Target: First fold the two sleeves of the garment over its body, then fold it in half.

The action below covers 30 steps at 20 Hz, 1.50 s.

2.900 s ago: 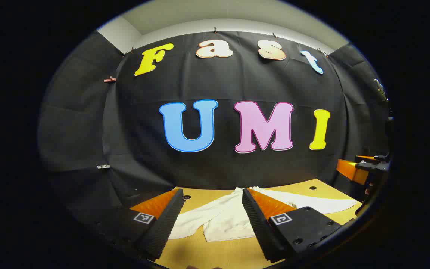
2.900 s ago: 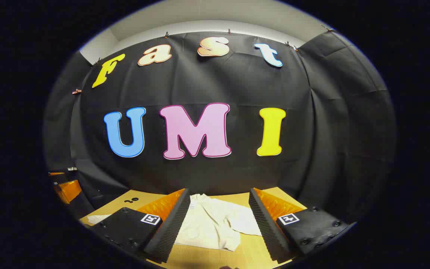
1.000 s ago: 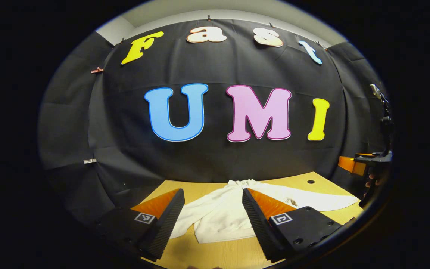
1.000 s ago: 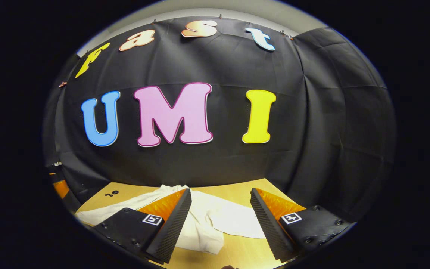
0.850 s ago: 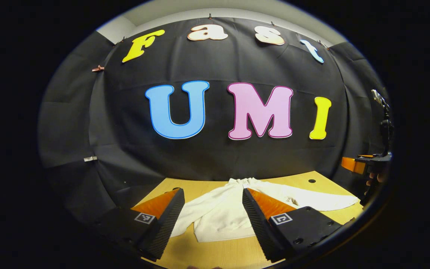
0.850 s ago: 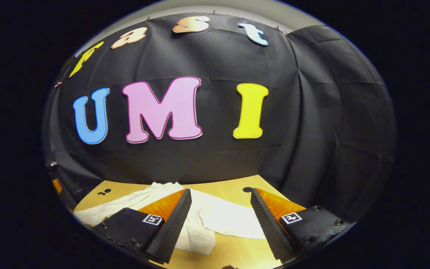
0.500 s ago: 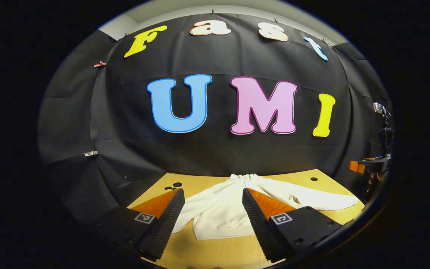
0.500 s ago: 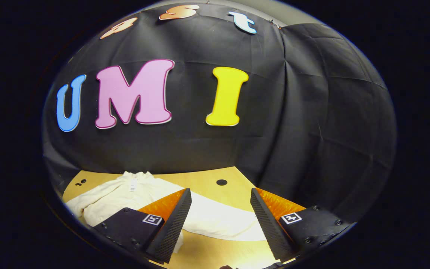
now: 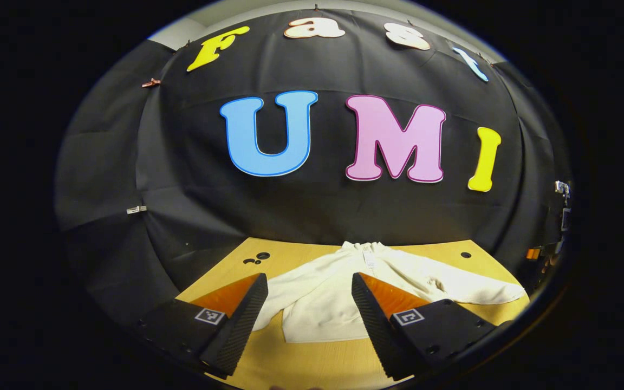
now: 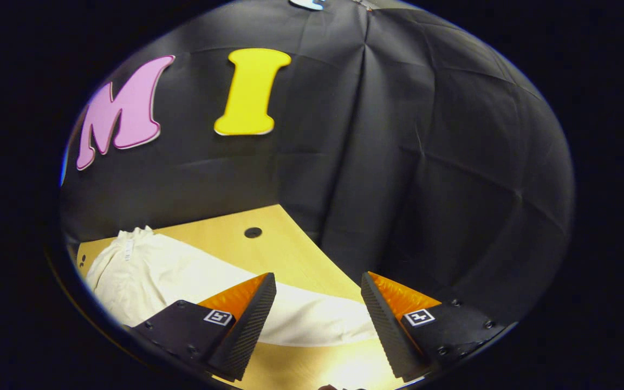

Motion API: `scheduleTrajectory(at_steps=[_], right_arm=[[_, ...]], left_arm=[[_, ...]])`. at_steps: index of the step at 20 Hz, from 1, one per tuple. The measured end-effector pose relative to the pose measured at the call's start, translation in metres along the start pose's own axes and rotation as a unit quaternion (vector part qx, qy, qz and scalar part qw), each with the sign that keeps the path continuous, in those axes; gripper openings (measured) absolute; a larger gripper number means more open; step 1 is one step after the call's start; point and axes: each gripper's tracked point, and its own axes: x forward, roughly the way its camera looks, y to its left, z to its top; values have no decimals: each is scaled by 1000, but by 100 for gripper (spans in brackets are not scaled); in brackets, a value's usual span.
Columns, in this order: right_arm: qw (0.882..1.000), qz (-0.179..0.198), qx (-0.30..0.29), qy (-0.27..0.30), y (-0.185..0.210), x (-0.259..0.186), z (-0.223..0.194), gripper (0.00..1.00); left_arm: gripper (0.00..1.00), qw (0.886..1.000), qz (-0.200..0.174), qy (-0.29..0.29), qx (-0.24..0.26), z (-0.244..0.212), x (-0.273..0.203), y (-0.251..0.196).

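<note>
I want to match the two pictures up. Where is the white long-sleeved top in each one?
Left gripper view: the white long-sleeved top lies flat on the wooden table, low in the middle, sleeves spread, between the left gripper fingers.
Right gripper view: the top lies lower left, one sleeve reaching between the right gripper fingers.
Shared landmark: the round hole in the table beyond that sleeve.

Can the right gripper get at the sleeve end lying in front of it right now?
Probably yes. The right gripper is open, the sleeve lies flat on the table between its fingers, and nothing sits between them.
</note>
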Motion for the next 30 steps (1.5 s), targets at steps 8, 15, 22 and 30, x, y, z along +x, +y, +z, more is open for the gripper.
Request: scheduleTrajectory(at_steps=[8,15,22,30], right_arm=[[988,-52,32,143,-60,55,-85,98],[974,-67,36,212,-80,77,-132,98],[967,-47,65,241,-78,76,-124,96],[972,-10,47,232,-72,73,-106,32]], left_arm=[[96,1000,17,24,0,-10,16,3],[96,999,30,34,8,-17,16,11],[96,999,23,33,16,-17,12,5],[96,999,33,34,21,-18,10,5]])
